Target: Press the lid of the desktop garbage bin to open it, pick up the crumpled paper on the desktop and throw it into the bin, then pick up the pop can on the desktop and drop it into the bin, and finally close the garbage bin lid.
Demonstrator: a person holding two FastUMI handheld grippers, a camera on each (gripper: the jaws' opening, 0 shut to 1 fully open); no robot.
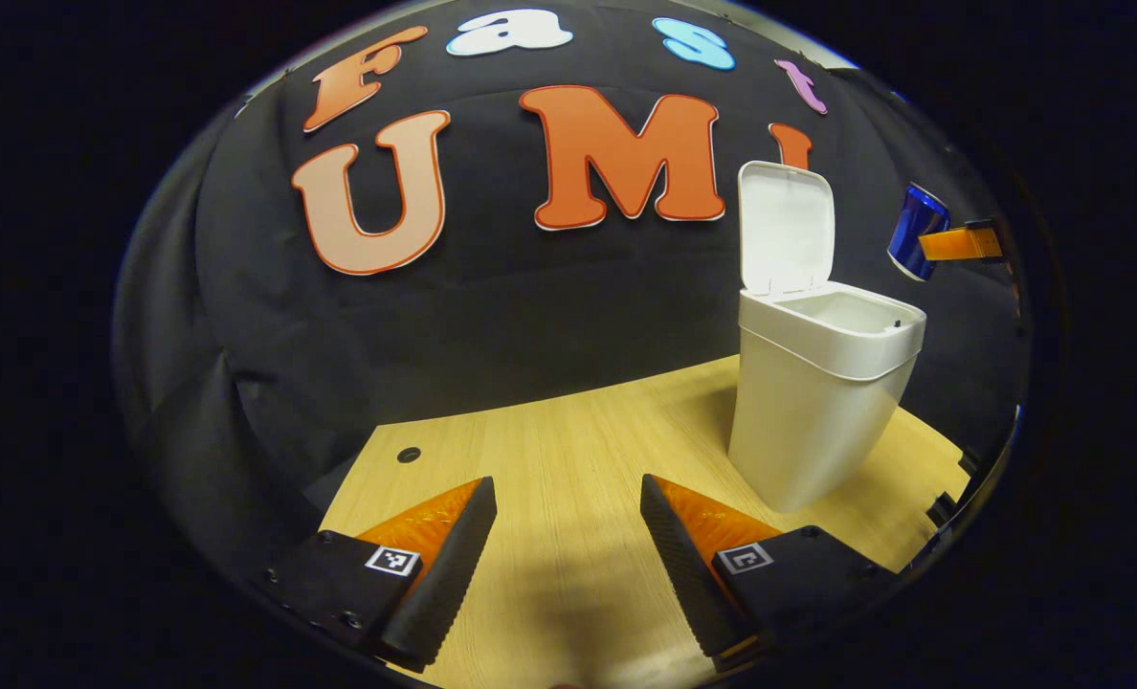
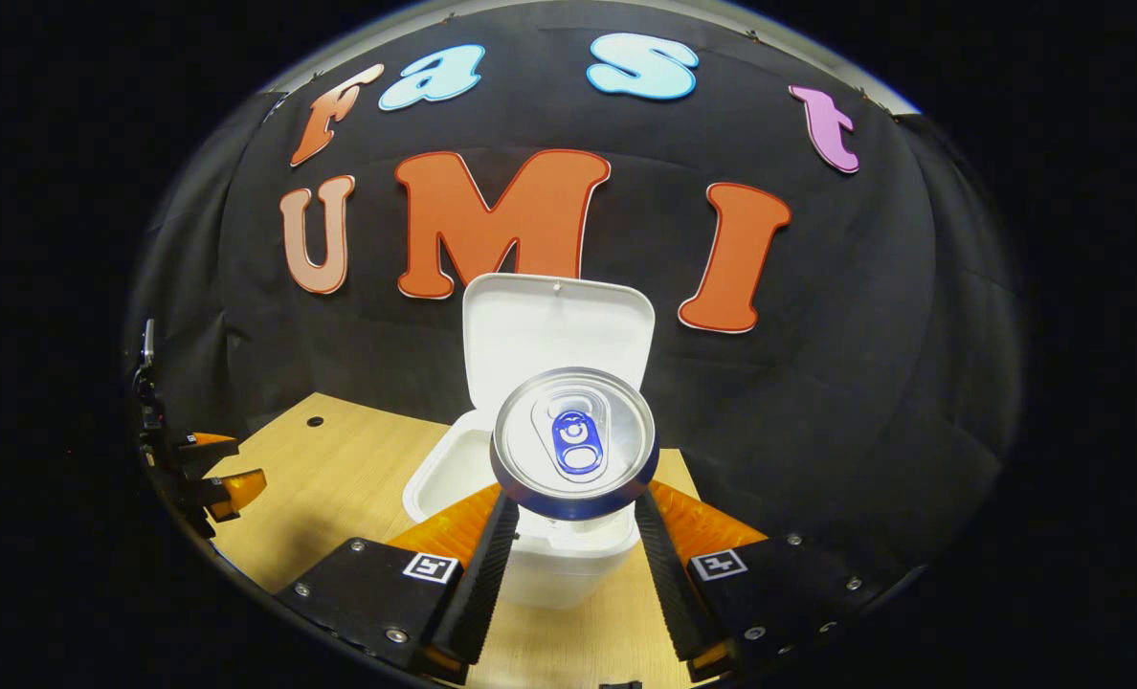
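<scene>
Your right claw (image 2: 568, 522) was clamped on the can (image 2: 573, 442) above the open bin (image 2: 454, 478); left claw (image 1: 568, 545) gaped idle. Next: let go.

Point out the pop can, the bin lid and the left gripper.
pop can (image 2: 574, 442): right gripper view, on its top by the pull tab.
bin lid (image 1: 785, 225): left gripper view, on its raised inner face.
left gripper (image 1: 568, 522): left gripper view, midway between its fingertips.

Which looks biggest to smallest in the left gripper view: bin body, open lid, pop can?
1. Bin body.
2. Open lid.
3. Pop can, partly hidden by the right gripper holding it near the view's edge, so its apparent size is unsure.
</scene>
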